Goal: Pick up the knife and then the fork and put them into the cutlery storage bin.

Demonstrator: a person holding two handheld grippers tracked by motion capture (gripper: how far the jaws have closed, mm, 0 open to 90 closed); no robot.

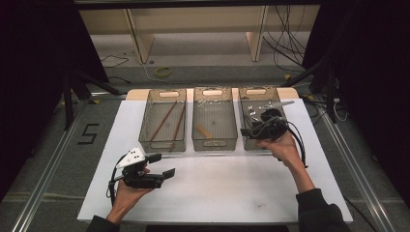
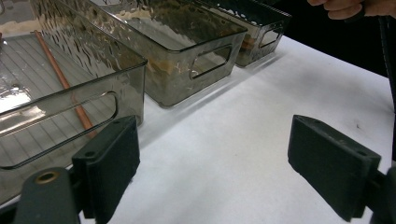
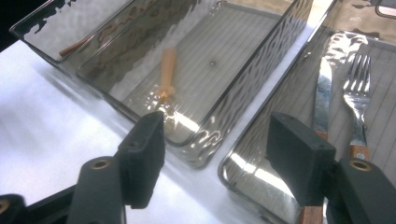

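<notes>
Right gripper (image 1: 251,126) poised over the near end of the right bin (image 1: 245,144), jaws spread wide with nothing between the pads, nothing touched. Seen through its own view (image 3: 215,154): pads parted above the rims where the middle bin (image 3: 243,88) and the right bin meet. Directly beyond the right pad, lying flat on the ribbed floor of the right bin, a knife (image 3: 322,93) and a fork (image 3: 357,88), side by side, both with wooden handles pointing toward the gripper; the knife's handle partly hidden behind the pad. In the middle bin, a short wooden utensil (image 3: 166,70), blurred, resting on the floor. In the left bin (image 1: 145,130), two chopsticks (image 1: 167,121) lying lengthwise.

Left gripper (image 1: 162,166) held just above the white counter (image 1: 217,188) near its front left, well apart from the bins, jaws likewise spread wide and empty; own view (image 2: 215,163) showing bare counter between the pads, the left bin close by on the left, one chopstick inside.
</notes>
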